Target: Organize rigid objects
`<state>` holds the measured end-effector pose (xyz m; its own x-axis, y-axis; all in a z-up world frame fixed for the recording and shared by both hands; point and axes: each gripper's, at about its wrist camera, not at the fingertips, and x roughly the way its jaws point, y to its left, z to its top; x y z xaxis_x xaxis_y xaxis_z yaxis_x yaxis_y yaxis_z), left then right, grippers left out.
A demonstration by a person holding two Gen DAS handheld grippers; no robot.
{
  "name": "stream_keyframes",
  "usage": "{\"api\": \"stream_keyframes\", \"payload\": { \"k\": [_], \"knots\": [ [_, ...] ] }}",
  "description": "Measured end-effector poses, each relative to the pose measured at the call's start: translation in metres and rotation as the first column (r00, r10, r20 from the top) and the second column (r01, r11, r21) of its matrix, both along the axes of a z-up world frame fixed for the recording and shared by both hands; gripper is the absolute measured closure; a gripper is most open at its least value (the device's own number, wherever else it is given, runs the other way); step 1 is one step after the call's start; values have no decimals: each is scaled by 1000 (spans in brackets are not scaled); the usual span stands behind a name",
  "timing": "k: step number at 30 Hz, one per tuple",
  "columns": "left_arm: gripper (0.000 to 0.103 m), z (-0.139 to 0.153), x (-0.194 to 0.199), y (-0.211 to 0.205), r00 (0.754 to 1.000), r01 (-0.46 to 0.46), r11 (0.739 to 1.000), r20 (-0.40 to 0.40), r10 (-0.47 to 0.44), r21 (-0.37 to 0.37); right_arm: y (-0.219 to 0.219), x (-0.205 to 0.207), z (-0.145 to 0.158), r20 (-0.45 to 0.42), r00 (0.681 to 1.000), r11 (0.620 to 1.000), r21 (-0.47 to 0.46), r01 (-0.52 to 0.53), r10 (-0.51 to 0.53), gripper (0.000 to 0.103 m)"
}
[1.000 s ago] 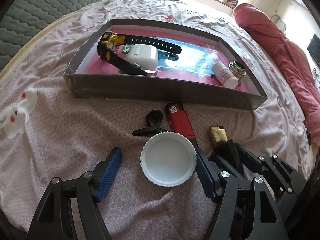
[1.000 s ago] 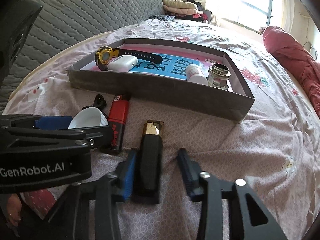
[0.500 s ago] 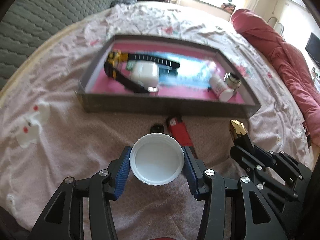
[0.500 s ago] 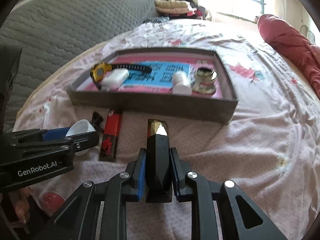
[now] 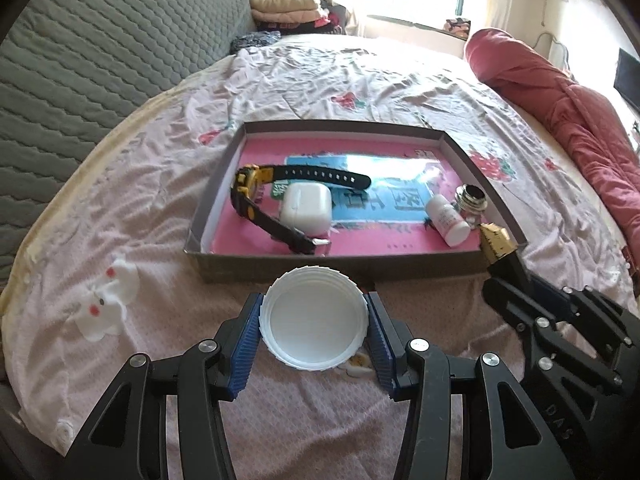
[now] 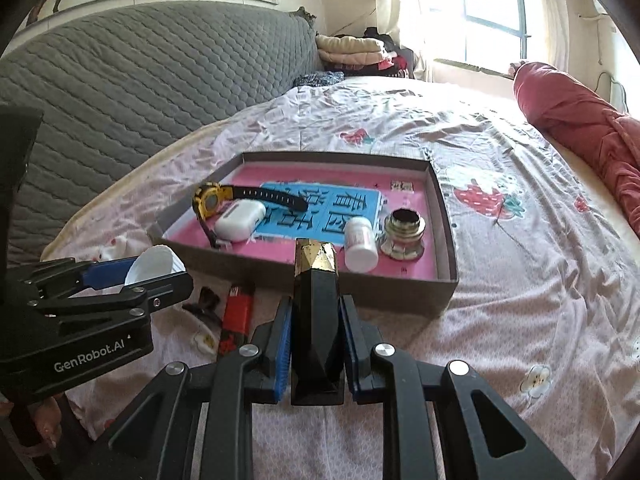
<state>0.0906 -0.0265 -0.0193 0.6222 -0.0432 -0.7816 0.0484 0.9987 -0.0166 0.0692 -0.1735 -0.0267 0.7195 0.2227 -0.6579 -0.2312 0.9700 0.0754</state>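
Observation:
My left gripper [image 5: 314, 305] is shut on a white round lid [image 5: 314, 330], held off the pink bedsheet just before the tray's near wall. My right gripper [image 6: 316, 305] is shut on a black tube with a gold cap [image 6: 315, 268], also raised, its cap pointing at the tray. The grey tray with a pink floor [image 5: 340, 269] holds a yellow-and-black watch [image 5: 256, 192], a white case [image 5: 306, 208], a small white bottle [image 5: 446, 220] and a metal ring [image 5: 472, 200]. A red lighter [image 6: 238, 312] and a black clip [image 6: 208, 304] lie on the sheet in front of the tray.
A grey quilted headboard [image 6: 140, 72] rises at the left. A rolled red blanket [image 5: 560, 112] lies along the right side. Folded clothes [image 5: 288, 10] sit at the far end by the window. A white bunny shape [image 5: 106, 308] is on the sheet at the left.
Both grippers closed, the left on the lid and the right on the black tube. Both then rose off the bed with them, toward the tray.

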Motion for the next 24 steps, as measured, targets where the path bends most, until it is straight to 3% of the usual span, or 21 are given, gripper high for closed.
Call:
{"api": "stream_keyframes", "payload": {
  "k": [24],
  "knots": [
    [52,11,42,3,999,-32,999,43,32,11,-17,36,17,56,996,998,26,61,-63,81]
  ]
}}
